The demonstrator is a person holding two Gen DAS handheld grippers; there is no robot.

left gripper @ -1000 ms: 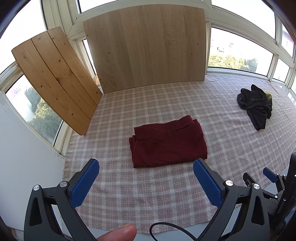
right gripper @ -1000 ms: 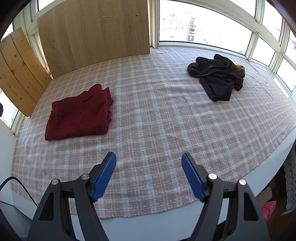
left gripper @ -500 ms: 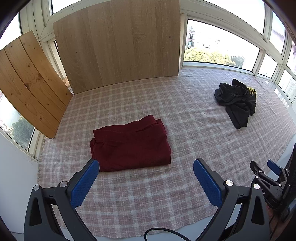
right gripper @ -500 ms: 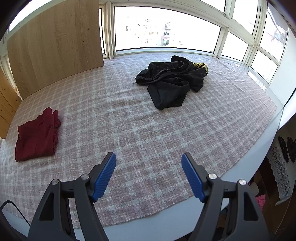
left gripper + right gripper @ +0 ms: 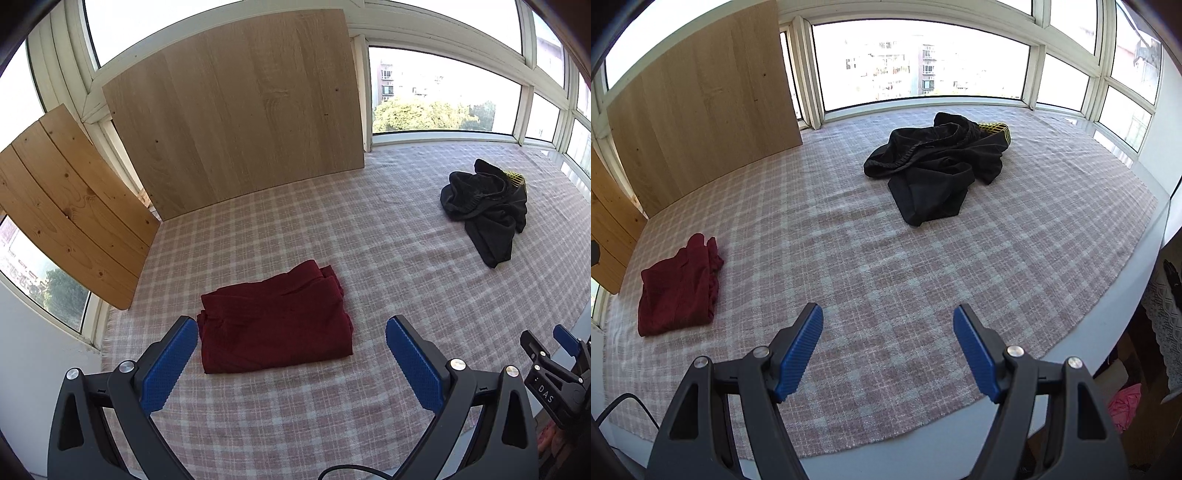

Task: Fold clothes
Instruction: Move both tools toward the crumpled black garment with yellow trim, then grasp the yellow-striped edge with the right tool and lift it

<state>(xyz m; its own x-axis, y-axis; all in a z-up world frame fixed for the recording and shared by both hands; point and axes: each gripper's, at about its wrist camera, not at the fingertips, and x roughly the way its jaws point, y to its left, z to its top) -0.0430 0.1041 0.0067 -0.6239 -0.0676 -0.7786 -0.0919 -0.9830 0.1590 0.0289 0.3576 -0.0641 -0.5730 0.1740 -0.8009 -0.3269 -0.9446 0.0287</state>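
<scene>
Both hand-held grippers spread, empty: left (image 5: 291,360), right (image 5: 888,347). Risk: black garment (image 5: 938,166) is bunched w/ tangled layers, so a pinch may catch several at once.

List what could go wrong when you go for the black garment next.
1. The black garment lies crumpled with a yellow-patterned piece tucked at its far edge; a pinch by the right gripper could lift both together.
2. Its layers overlap, so a grab may catch several folds rather than one edge.
3. The checked cloth underneath looks loose; a low pinch might drag it and disturb the folded red garment near the left gripper.
</scene>
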